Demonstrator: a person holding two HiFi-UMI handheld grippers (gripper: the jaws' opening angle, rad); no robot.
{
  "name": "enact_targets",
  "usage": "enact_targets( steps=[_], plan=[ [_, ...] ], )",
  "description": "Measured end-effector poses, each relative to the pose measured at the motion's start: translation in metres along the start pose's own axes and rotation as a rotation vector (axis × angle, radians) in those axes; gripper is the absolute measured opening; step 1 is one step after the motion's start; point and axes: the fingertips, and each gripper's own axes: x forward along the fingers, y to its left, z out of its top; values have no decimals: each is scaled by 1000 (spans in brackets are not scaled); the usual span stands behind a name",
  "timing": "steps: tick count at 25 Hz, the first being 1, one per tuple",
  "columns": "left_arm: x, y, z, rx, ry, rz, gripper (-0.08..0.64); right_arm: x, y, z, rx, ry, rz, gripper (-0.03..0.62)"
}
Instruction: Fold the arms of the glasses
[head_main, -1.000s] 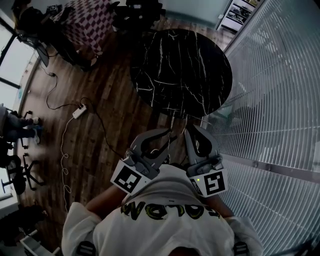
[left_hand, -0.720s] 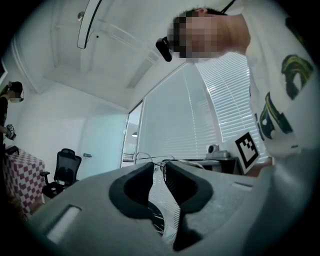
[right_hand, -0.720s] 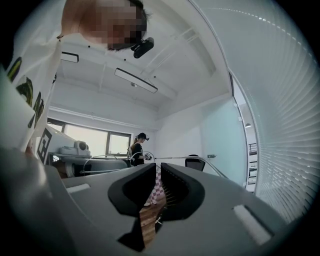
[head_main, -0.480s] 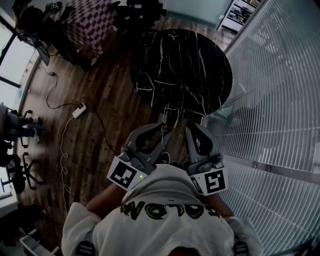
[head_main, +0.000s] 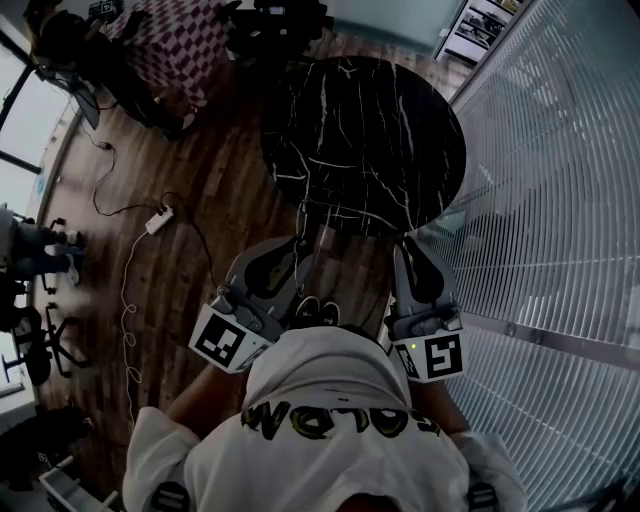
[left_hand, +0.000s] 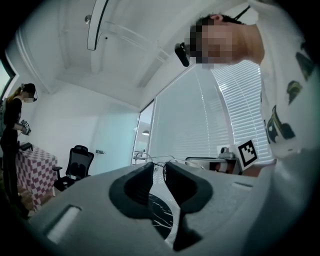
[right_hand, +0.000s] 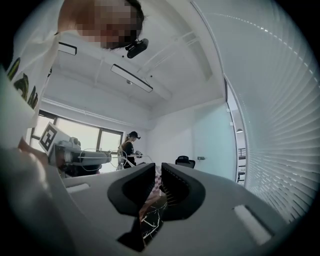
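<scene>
The glasses (head_main: 316, 238) are a thin wire frame, hard to make out in the head view. They hang in the air just before the near edge of the round black marble table (head_main: 365, 140). My left gripper (head_main: 299, 256) is shut on them, and the wire (left_hand: 161, 161) shows at its jaw tips. In the right gripper view the wire loops (right_hand: 105, 158) stick out from that gripper at the left. My right gripper (head_main: 409, 247) is held apart to the right, shut, with nothing between its jaws (right_hand: 157, 172). Both grippers are close to my chest.
White slatted blinds (head_main: 560, 200) run along the right side. A cable and power strip (head_main: 158, 222) lie on the wooden floor at the left. A checkered table (head_main: 175, 45) and office chairs stand at the back. Another person (left_hand: 12, 120) stands far off.
The two grippers were close together around the glasses; now they have drawn apart. The left one has gone left with the glasses, the right one to the right without them.
</scene>
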Motion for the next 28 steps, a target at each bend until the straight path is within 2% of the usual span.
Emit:
enact_targets(
  steps=[4,6,10,13,28],
  plan=[
    [-8,1,-8,-38,1,-27,81,0,-3,-1,14,-10,12,49],
    [-9,0,-7,-53,-4,-44,80,1,1,0,20,-15,40,74],
    [-12,-6,-4,-59,-16,-79,81,5,10,-3,29,-8,85,110],
    [-13,-8,-1,-54,-20,-97,81,6,14,-1,34,-15,105,112],
    [-12,16,4,-107,-24,-18,80,8,59,10,54,-21,217,78]
  ],
)
